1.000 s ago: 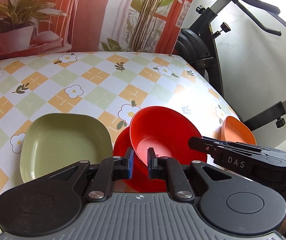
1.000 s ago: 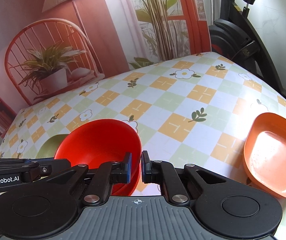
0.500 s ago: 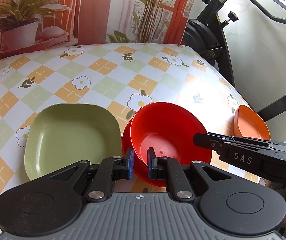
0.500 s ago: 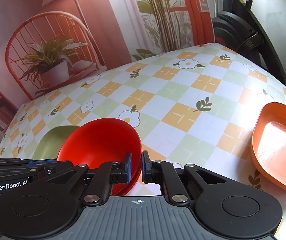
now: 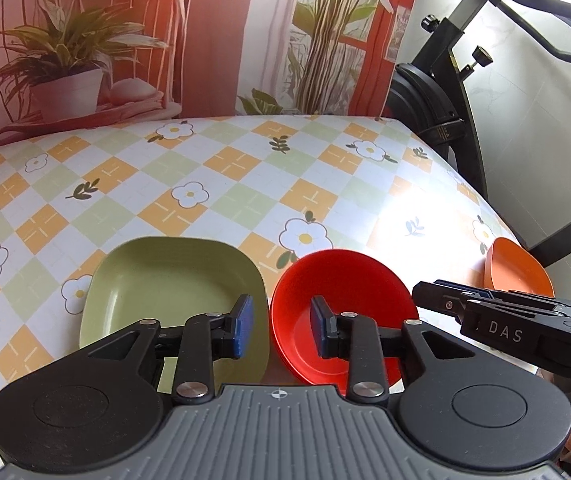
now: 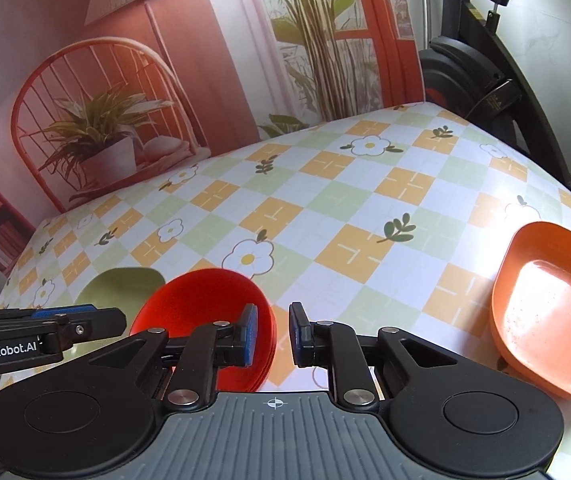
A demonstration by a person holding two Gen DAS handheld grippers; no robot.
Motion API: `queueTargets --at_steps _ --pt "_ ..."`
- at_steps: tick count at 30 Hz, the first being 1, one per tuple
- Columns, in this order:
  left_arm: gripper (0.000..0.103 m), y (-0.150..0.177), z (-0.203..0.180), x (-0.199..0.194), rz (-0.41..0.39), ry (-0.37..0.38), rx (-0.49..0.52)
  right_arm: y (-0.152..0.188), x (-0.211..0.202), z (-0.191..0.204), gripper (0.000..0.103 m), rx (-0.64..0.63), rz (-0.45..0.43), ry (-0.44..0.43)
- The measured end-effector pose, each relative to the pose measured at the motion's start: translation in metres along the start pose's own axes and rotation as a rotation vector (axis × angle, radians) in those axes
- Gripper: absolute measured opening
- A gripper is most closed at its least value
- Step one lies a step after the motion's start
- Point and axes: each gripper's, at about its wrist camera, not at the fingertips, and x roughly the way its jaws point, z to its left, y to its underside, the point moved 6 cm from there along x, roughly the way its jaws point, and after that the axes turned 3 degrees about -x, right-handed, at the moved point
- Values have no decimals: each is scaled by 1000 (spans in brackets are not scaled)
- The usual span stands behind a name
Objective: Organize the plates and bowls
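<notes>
Orange plate shows whole only rightward; green plate probably leftward

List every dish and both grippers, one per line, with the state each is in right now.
red bowl: upright, empty, nested on other red dishes, free of either gripper
green plate: flat on the table, empty
orange plate: on the table, empty, off to the right
left gripper: open, holding nothing
right gripper: open, holding nothing
</notes>
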Motion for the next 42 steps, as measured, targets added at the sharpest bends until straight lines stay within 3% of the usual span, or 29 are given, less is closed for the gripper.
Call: queueTargets --at_steps 6,11,17,30,35,42 --pt "33 -23 -8 -6 -62 23 -18 -41 -23 -23 17 -11 -140 44" --pt "33 -44 -41 -8 -136 37 56 -75 -49 -59 17 -15 -281 79" --pt "33 -45 -89 12 -114 91 143 -77 -69 -121 17 18 -366 192" --pt "33 -8 -192 75 25 283 277 -5 -70 -245 18 271 -307 470" --pt "33 15 -204 97 89 294 306 23 -66 -262 18 328 -265 501" --pt "34 25 -203 125 147 309 252 39 -58 -269 18 371 -225 486"
